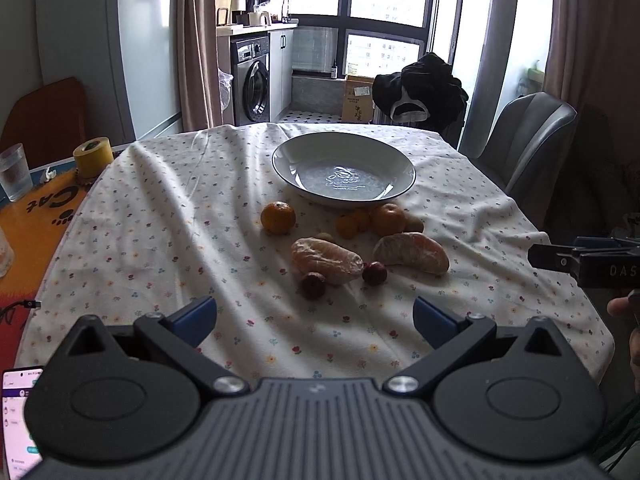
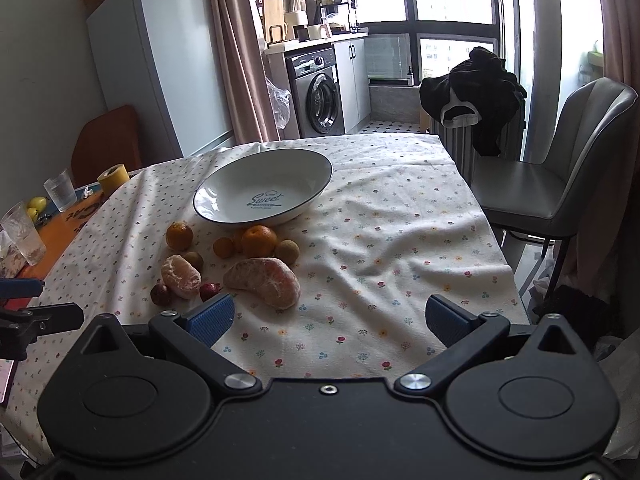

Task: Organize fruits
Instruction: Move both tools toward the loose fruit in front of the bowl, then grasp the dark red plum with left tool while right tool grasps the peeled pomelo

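A white bowl (image 1: 394, 162) (image 2: 320, 170) with a dark rim stands empty on the flowered tablecloth. In front of it lie two peeled citrus pieces (image 1: 326, 260) (image 1: 412, 252) (image 2: 264, 280) (image 2: 181, 274), two oranges (image 1: 278, 218) (image 1: 388, 219) (image 2: 259, 241) (image 2: 179, 235), small kumquats (image 1: 347, 226) (image 2: 223, 247), brown longans (image 1: 414, 223) (image 2: 287, 251) and two red dates (image 1: 313, 285) (image 1: 375, 273) (image 2: 161, 294). My left gripper (image 1: 315, 320) is open and empty, short of the dates. My right gripper (image 2: 328, 318) is open and empty, right of the fruit.
A yellow tape roll (image 1: 93, 157) and a glass (image 1: 15, 172) stand on the orange mat at the left. A phone (image 1: 16, 420) lies at the near left. A grey chair (image 2: 560, 168) stands at the table's right side. The right gripper shows at the right edge of the left wrist view (image 1: 588, 260).
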`<state>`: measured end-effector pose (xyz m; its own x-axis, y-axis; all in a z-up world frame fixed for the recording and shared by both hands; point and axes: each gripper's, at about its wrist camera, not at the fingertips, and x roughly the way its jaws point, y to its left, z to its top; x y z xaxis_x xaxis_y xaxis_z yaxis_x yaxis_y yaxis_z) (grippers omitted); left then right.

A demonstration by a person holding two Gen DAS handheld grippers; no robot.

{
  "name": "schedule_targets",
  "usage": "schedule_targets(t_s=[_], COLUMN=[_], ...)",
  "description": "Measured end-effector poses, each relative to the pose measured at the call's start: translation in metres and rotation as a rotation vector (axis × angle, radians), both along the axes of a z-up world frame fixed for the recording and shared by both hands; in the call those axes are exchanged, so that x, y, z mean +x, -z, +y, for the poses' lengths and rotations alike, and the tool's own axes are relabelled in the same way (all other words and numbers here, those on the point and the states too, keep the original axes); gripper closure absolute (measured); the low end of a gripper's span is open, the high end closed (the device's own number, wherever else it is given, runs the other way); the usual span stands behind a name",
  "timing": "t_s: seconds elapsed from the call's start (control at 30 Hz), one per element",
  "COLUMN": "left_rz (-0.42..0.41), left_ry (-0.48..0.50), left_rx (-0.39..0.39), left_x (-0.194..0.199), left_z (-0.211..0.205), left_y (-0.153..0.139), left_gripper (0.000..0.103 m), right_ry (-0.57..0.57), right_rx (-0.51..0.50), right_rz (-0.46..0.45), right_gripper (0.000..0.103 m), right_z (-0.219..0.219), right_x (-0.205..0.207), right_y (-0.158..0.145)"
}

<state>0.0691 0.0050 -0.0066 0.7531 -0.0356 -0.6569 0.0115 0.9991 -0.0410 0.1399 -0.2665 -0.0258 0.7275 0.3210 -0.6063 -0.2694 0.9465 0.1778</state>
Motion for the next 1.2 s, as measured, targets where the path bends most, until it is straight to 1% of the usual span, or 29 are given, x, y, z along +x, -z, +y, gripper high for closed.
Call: schedule_targets(t_s=[0.2,0.3,0.37,0.5,0.53,0.73,0.83,0.87,0.9,1.1,1.2], left_rz=[0.021,0.038,0.046,0.052,0.055,0.083,0.099,0.106,0.113,0.138,0.142], left_ry=[0.018,0.030,0.036,0.051,0.053,0.059,0.063,0.063,0.062,0.068,0.075], left_rx=[-0.028,-0.037,-0.050,-0.067,-0.072,-0.101,-0.108,-0.114,-0.119,-0.135,-0.147], left_x=[0.020,0.031,0.038,0.049,0.052,0.072,0.080,0.083,0.085,0.096,0.098], left_z=[0.005,0.006,0.007,0.010,0.011,0.014,0.015,0.016,0.017,0.022,0.023], left_y=[0.010,0.015,0.018,0.024,0.026,0.038,0.045,0.048,0.050,0.063,0.066], left_gripper=[0.000,0.002,0.002,0.003,0.004,0.014,0.023,0.028,0.031,0.042,0.044], right_ry=[-0.020,-0.049,-0.070,-0.109,-0.120,-0.177,-0.191,-0.197,-0.201,-0.234,-0.248], right_rx=[0.016,0.027,0.032,0.050,0.050,0.046,0.052,0.058,0.061,0.069,0.076], right_rz=[0.027,0.036,0.045,0.058,0.061,0.079,0.099,0.106,0.112,0.151,0.161], right_gripper=[0.000,0.002,0.007,0.013,0.016,0.028,0.036,0.038,0.039,0.048,0.051], right_z=[0.004,0.009,0.013,0.019,0.021,0.033,0.036,0.037,0.038,0.048,0.052], right_x=[0.016,0.023,0.029,0.040,0.043,0.059,0.069,0.073,0.076,0.089,0.093], right_y=[0.011,0.016,0.019,0.024,0.025,0.034,0.039,0.042,0.043,0.056,0.059])
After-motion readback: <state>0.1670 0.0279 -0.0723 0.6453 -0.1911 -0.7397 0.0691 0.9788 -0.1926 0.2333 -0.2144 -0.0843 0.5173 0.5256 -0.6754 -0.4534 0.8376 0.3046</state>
